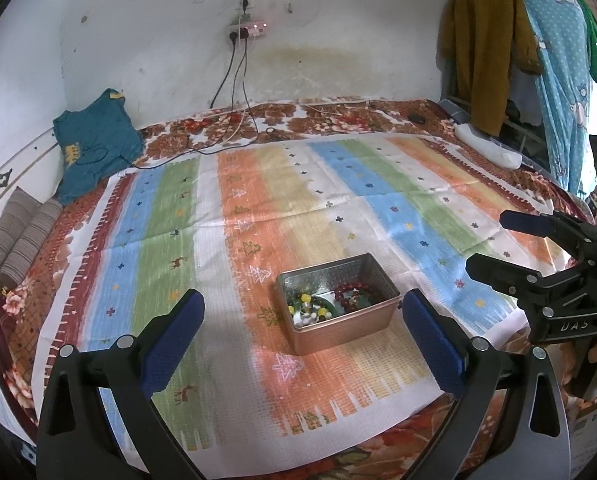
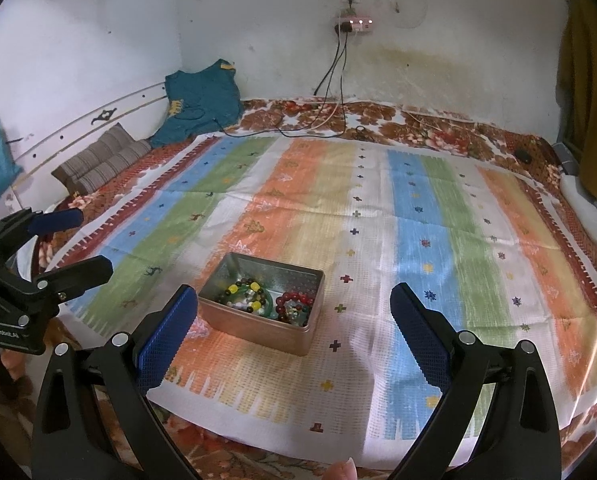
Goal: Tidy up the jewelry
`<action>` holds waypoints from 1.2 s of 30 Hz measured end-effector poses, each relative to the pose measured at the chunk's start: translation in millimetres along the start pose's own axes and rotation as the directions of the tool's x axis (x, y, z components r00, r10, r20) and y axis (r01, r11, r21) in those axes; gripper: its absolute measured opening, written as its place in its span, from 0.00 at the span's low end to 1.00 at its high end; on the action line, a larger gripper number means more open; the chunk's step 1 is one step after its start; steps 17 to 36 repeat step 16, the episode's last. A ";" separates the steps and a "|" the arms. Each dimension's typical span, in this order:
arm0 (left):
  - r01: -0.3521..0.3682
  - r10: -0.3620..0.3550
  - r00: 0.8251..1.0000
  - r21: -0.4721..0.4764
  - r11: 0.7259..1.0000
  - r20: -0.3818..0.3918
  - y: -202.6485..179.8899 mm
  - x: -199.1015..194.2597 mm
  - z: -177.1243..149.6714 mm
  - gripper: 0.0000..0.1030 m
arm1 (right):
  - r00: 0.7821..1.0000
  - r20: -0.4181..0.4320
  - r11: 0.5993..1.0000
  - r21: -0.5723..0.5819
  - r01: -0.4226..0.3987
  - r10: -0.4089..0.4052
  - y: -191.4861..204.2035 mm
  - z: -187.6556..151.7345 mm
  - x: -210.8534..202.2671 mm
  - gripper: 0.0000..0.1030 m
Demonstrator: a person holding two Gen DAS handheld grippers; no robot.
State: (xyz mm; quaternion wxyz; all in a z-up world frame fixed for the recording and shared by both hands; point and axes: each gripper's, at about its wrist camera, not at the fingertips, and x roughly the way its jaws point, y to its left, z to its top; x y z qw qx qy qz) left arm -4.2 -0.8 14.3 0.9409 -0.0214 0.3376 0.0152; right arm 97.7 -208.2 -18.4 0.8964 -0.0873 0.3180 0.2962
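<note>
Left gripper [image 1: 302,328] and right gripper [image 2: 294,324] both spread wide, holding nothing, hovering above the striped cloth [image 1: 258,200] clear of the tin [image 1: 350,320]. Right gripper body reads "DAS"; left reads "GenRobot.AI". Open tin sits mid-cloth with bead bracelets [image 2: 294,304] inside, long axis running roughly left-right.

Two hand-held black plastic grippers, the left gripper [image 1: 304,316] and the right gripper [image 2: 294,310], each carry long curved fingers faced with textured blue rubber pads [image 1: 170,344], round silver screws [image 1: 124,341] at the joints, and pale lettering [image 2: 2,330] on the body.
</note>
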 end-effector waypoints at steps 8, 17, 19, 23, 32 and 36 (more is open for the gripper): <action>0.007 -0.007 1.000 0.002 1.000 -0.002 -0.9 -0.4 0.1 0.95 | 1.000 0.000 1.000 -0.003 0.000 0.000 1.2 -0.5 -0.2 0.95; 0.007 -0.007 1.000 0.001 1.000 -0.006 -2.6 0.0 -0.1 0.95 | 1.000 0.001 1.000 -0.003 0.000 0.000 0.8 -0.8 -0.3 0.95; 0.007 -0.007 1.000 0.001 1.000 -0.006 -2.6 0.0 -0.1 0.95 | 1.000 0.001 1.000 -0.003 0.000 0.000 0.8 -0.8 -0.3 0.95; 0.007 -0.007 1.000 0.001 1.000 -0.006 -2.6 0.0 -0.1 0.95 | 1.000 0.001 1.000 -0.003 0.000 0.000 0.8 -0.8 -0.3 0.95; 0.007 -0.007 1.000 0.001 1.000 -0.006 -2.6 0.0 -0.1 0.95 | 1.000 0.001 1.000 -0.003 0.000 0.000 0.8 -0.8 -0.3 0.95; 0.007 -0.007 1.000 0.001 1.000 -0.006 -2.6 0.0 -0.1 0.95 | 1.000 0.001 1.000 -0.003 0.000 0.000 0.8 -0.8 -0.3 0.95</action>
